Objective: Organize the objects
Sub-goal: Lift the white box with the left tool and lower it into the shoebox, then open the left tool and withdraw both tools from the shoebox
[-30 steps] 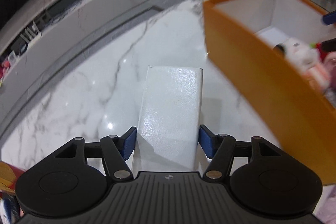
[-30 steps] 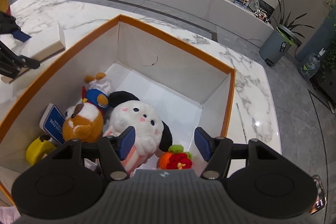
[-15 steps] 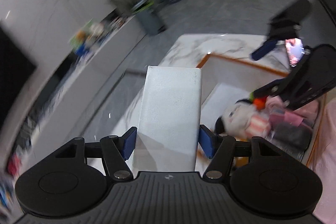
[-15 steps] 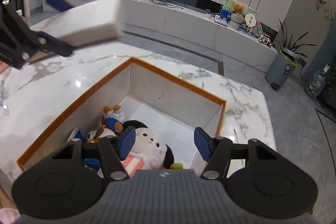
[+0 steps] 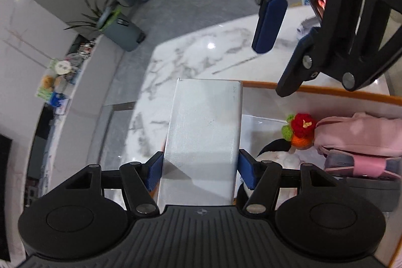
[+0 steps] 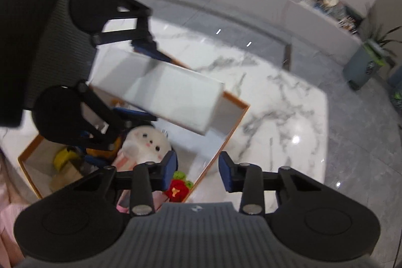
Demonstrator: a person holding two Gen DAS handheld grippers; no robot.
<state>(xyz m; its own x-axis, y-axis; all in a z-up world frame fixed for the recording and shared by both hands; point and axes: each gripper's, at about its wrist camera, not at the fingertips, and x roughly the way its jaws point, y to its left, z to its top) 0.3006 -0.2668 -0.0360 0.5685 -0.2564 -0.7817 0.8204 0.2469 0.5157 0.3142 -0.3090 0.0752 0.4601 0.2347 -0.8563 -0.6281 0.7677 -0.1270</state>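
Left tongs (image 5: 199,168) pinching a smooth white rectangular box (image 5: 204,132); right tongs (image 6: 198,171) closing, empty, above orange-rimmed bin (image 6: 236,102).

A big white marble table (image 6: 281,102) with grey lines holds an open box with orange edges (image 6: 233,102). A thin stick (image 5: 233,64) lies near the box.

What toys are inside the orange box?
In the box: a white bunny plush, a red knitted fruit, something yellow and pink things. The left gripper and its white block hide the rest.
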